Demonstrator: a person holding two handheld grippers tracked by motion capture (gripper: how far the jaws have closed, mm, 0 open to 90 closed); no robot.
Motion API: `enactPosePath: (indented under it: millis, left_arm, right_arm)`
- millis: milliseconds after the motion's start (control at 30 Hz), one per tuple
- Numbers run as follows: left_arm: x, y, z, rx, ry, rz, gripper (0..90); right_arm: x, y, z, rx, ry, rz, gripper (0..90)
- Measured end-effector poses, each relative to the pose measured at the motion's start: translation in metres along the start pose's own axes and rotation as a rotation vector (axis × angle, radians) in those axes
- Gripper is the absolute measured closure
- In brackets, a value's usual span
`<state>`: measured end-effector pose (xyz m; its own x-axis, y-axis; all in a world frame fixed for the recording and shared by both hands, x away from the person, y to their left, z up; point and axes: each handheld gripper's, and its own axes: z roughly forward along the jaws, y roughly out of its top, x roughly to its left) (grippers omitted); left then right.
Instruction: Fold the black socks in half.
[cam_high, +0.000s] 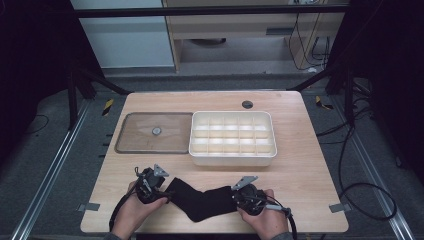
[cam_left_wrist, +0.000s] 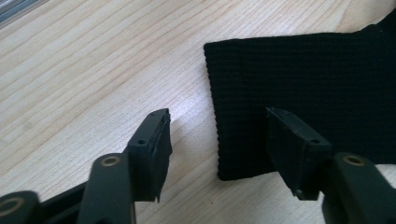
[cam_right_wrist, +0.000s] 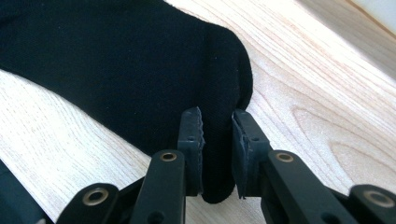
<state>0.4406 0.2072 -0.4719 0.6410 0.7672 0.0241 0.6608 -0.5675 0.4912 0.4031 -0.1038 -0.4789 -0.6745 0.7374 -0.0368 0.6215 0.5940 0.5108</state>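
A black sock (cam_high: 200, 200) lies stretched across the near edge of the wooden table (cam_high: 300, 170), between the two hand-held grippers. My left gripper (cam_high: 166, 194) is at its cuff end. In the left gripper view the ribbed cuff (cam_left_wrist: 303, 79) lies flat, and the left gripper (cam_left_wrist: 218, 116) stands open astride the cuff's edge, one jaw over the fabric and the other over bare wood. My right gripper (cam_high: 235, 197) is at the toe end. There the toe (cam_right_wrist: 116, 60) fills the narrow gap of the right gripper (cam_right_wrist: 217, 116), whose jaws pinch the fabric.
A white tray (cam_high: 232, 159) divided into several small compartments stands at mid-table. Left of it lies a clear flat lid (cam_high: 135, 145) with a small round knob. A dark round hole (cam_high: 247, 104) is near the table's far edge.
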Motion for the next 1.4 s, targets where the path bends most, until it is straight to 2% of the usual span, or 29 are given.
enactPosePath:
  millis: [100, 167, 233, 300, 333, 367, 633, 767, 1000, 1100, 1400]
  left_arm:
    - [-0.003, 0.002, 0.001, 0.020, -0.018, 0.011, 44.6]
    - [-0.006, 0.005, 0.002, 0.037, -0.026, 0.025, 50.0]
    - [-0.006, 0.006, 0.002, 0.045, -0.033, 0.022, 51.4]
    - [-0.007, 0.009, 0.004, 0.051, -0.061, 0.024, 59.2]
    - [-0.007, 0.009, 0.004, 0.051, -0.061, 0.024, 60.8]
    - [-0.009, 0.010, 0.005, 0.053, -0.080, 0.025, 63.4]
    - [-0.012, 0.011, 0.005, 0.065, -0.090, 0.049, 73.8]
    - [-0.012, 0.009, 0.005, 0.052, -0.098, 0.039, 77.3]
    - [-0.013, 0.010, 0.005, 0.055, -0.094, 0.054, 79.2]
    - [-0.011, 0.009, 0.003, 0.055, -0.105, 0.057, 79.7]
    - [-0.005, 0.006, -0.003, 0.045, -0.100, 0.049, 80.1]
  right_arm:
    - [0.001, 0.001, 0.000, 0.002, -0.008, -0.006, 75.7]
    - [0.001, 0.001, 0.001, 0.004, -0.011, -0.010, 75.6]
    - [0.001, 0.001, 0.001, 0.004, -0.011, -0.011, 75.6]
    - [0.001, 0.001, 0.001, 0.005, -0.009, -0.013, 75.5]
    - [0.001, 0.001, 0.001, 0.005, -0.009, -0.013, 75.5]
    - [0.000, 0.002, 0.001, 0.006, -0.006, -0.016, 75.4]
    - [-0.001, 0.002, 0.001, 0.008, -0.004, -0.017, 75.4]
    - [-0.001, 0.002, 0.001, 0.004, -0.001, -0.023, 76.2]
    - [-0.002, 0.002, 0.001, 0.006, 0.010, -0.042, 77.5]
    - [-0.003, 0.001, 0.001, -0.001, 0.016, -0.044, 77.5]
    - [-0.004, 0.001, 0.000, -0.019, 0.048, -0.045, 78.1]
